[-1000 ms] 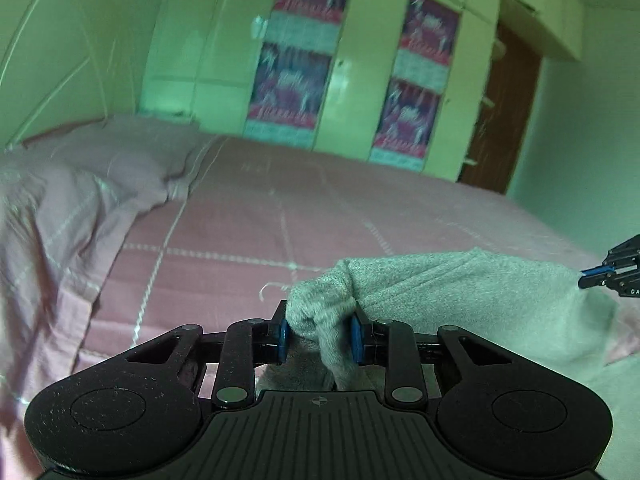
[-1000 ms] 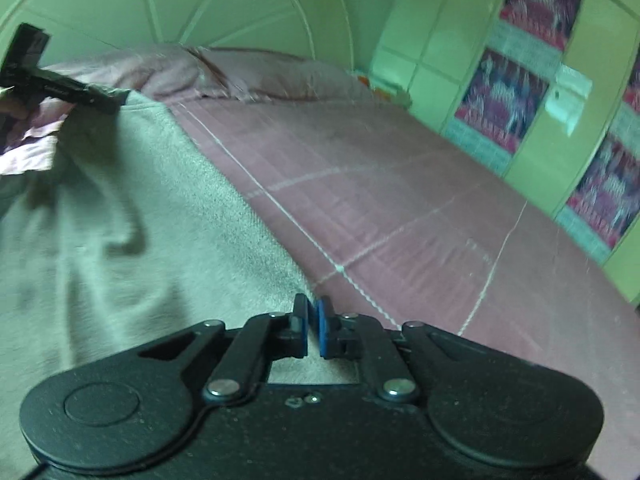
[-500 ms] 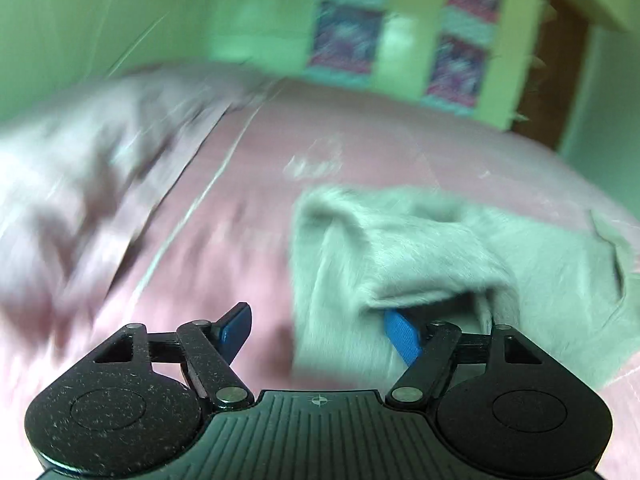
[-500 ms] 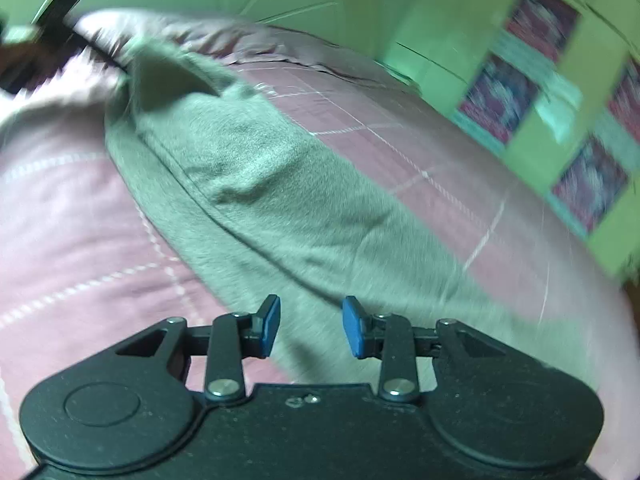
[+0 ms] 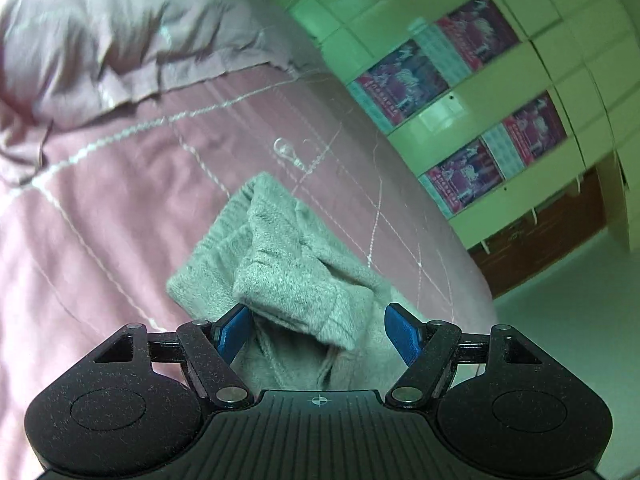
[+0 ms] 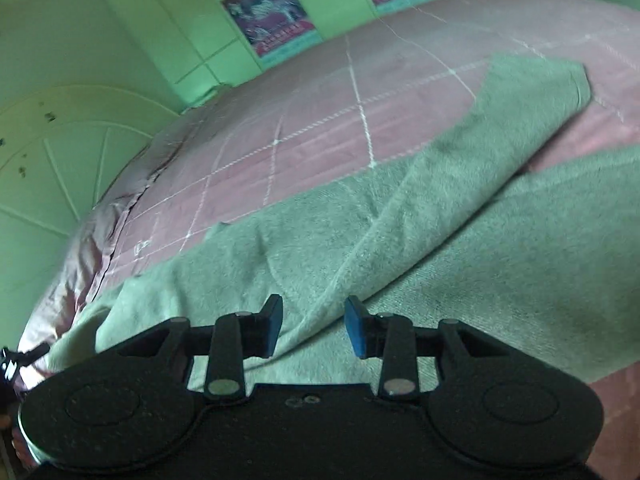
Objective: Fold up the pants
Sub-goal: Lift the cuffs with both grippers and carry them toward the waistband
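- Bedding first: a pink quilted bedspread [image 5: 120, 184] covers the bed, with a rumpled pink pillow [image 5: 100, 28] at its head and a green wardrobe [image 5: 520, 92] with posters on its doors beyond the far side.
- Nothing lies on the pants or between them and either claw.
- A second ago the left claw [image 5: 320, 330] pinched a bunched end of the cloth; now its blue pads stand wide apart, with that end lying loose between them and not pressed.
- The right claw [image 6: 314, 326] was fully shut then; now its jaws are parted and grip nothing, cloth lying under the gap.
- Both views have rolled since then.
- The grey fleece pants [image 6: 400, 240] lie on the bedspread, one layer folded over another, the ribbed end [image 5: 292, 264] crumpled in soft folds.
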`<state>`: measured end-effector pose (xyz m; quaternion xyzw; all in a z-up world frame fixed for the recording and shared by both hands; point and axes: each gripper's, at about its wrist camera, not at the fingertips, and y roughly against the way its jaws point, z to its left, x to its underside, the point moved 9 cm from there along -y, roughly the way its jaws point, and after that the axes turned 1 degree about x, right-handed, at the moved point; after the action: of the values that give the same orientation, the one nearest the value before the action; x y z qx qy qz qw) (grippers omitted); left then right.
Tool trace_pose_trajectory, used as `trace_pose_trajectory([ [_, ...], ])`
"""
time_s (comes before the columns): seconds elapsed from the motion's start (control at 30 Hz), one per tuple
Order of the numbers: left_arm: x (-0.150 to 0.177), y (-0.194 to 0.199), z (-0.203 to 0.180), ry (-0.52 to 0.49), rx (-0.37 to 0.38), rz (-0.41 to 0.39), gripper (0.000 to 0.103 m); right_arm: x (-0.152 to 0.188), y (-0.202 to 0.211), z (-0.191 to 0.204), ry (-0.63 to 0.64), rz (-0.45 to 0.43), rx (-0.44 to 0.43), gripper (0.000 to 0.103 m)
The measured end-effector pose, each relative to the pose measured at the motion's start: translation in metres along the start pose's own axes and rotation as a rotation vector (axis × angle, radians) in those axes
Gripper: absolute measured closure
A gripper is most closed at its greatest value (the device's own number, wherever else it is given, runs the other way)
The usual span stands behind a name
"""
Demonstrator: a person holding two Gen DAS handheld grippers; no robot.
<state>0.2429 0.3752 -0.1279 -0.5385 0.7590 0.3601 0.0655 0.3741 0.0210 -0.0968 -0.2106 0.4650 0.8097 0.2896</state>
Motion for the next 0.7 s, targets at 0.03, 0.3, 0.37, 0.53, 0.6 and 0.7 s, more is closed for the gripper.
trace_pose_trajectory([
  [0.03, 0.001, -0.007, 0.001, 0.012, -0.006, 0.005, 0.03, -0.002, -0.007, -0.004, -0.039, 0.015, 0.01, 0.076],
  [0.3, -0.001, -0.036, 0.004, 0.041, -0.075, 0.032, 0.046, -0.001, -0.054, -0.027, -0.182, 0.129, 0.113, 0.102],
  [0.37, -0.006, -0.044, 0.0, 0.008, -0.092, 0.065, 0.064, -0.009, -0.048, -0.024, -0.152, 0.106, 0.076, 0.103],
  [0.53, -0.071, -0.015, -0.07, -0.105, 0.257, -0.042, 0.086, -0.08, 0.061, 0.017, -0.04, -0.296, -0.157, 0.103],
  [0.6, -0.076, -0.003, -0.075, -0.146, 0.317, -0.047, 0.086, -0.073, 0.09, 0.014, -0.005, -0.341, -0.193, 0.103],
  [0.7, -0.054, -0.014, -0.019, -0.162, 0.102, 0.043, 0.086, -0.004, 0.058, -0.01, 0.062, -0.141, -0.137, 0.103],
])
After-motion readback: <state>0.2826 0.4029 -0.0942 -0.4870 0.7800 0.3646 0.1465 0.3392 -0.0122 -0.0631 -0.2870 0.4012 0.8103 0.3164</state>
